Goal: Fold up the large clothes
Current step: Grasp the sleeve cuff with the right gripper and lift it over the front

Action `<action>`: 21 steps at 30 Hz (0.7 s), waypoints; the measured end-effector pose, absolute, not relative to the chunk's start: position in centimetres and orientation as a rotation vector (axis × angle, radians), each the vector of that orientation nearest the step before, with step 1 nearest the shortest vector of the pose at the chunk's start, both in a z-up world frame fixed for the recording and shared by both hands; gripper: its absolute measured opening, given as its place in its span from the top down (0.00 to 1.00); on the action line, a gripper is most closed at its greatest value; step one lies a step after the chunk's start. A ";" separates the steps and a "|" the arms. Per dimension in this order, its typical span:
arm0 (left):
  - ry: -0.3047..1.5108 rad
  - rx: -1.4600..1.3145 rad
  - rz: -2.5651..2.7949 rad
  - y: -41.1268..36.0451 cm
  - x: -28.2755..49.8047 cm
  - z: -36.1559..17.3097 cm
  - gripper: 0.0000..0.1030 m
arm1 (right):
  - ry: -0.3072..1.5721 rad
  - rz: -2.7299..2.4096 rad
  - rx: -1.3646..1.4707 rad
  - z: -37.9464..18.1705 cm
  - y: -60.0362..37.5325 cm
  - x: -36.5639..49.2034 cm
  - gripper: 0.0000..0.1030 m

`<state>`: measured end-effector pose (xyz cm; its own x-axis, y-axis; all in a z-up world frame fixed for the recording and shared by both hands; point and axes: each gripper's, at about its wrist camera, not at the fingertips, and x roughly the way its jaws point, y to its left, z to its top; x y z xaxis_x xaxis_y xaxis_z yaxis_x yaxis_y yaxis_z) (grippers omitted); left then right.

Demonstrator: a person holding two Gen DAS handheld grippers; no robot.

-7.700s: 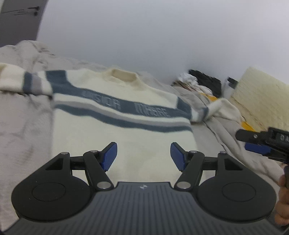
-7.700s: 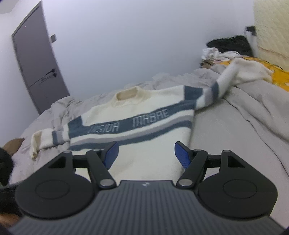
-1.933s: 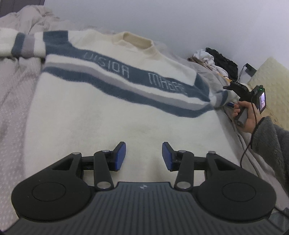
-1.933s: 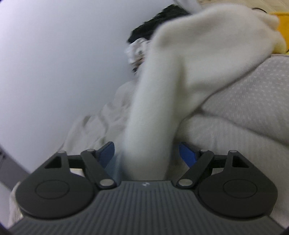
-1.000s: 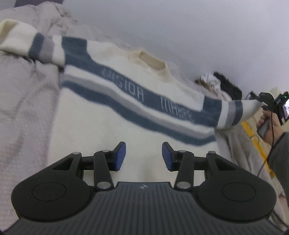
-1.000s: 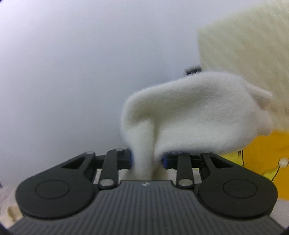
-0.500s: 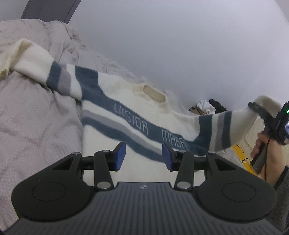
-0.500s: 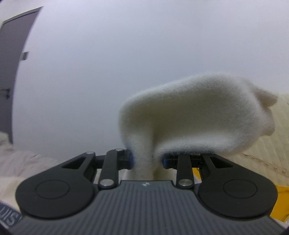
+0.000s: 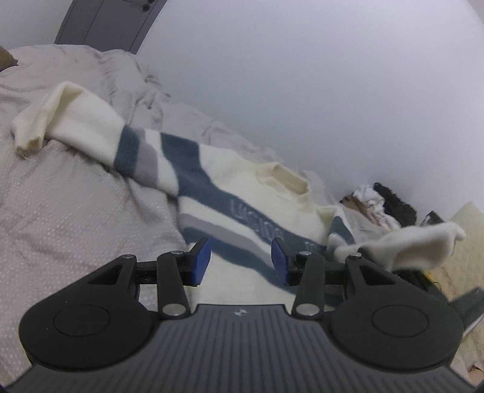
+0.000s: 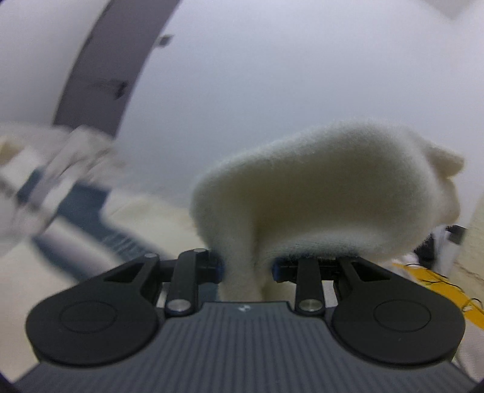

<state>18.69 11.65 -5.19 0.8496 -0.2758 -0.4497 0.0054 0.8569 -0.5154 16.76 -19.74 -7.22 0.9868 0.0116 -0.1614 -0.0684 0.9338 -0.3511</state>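
A cream sweater (image 9: pixel 242 181) with blue and grey chest stripes lies face up on a grey bedspread (image 9: pixel 60 217). Its left sleeve (image 9: pixel 72 130) stretches out to the far left. My left gripper (image 9: pixel 240 260) is open and empty, low over the sweater's body near the stripes. My right gripper (image 10: pixel 246 266) is shut on the right sleeve (image 10: pixel 326 193), whose cream cuff flops over the fingers. In the left wrist view that lifted sleeve (image 9: pixel 417 245) hangs in the air at the right, folded in toward the chest.
A grey door (image 9: pixel 106 21) stands behind the bed at the far left. A pile of black and white clothes (image 9: pixel 381 205) lies at the far right by the wall. A cream quilted pillow (image 9: pixel 466 241) and something yellow (image 10: pixel 438 290) are at the right.
My right gripper closed on the right sleeve, lifted it and has swung it leftward over the sweater's body. My left gripper has turned toward the left sleeve and stays open.
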 end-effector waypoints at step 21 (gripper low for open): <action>0.596 -0.551 -0.295 9.1 21.2 -7.4 0.51 | 0.465 0.365 -0.355 -9.3 -15.5 14.1 0.30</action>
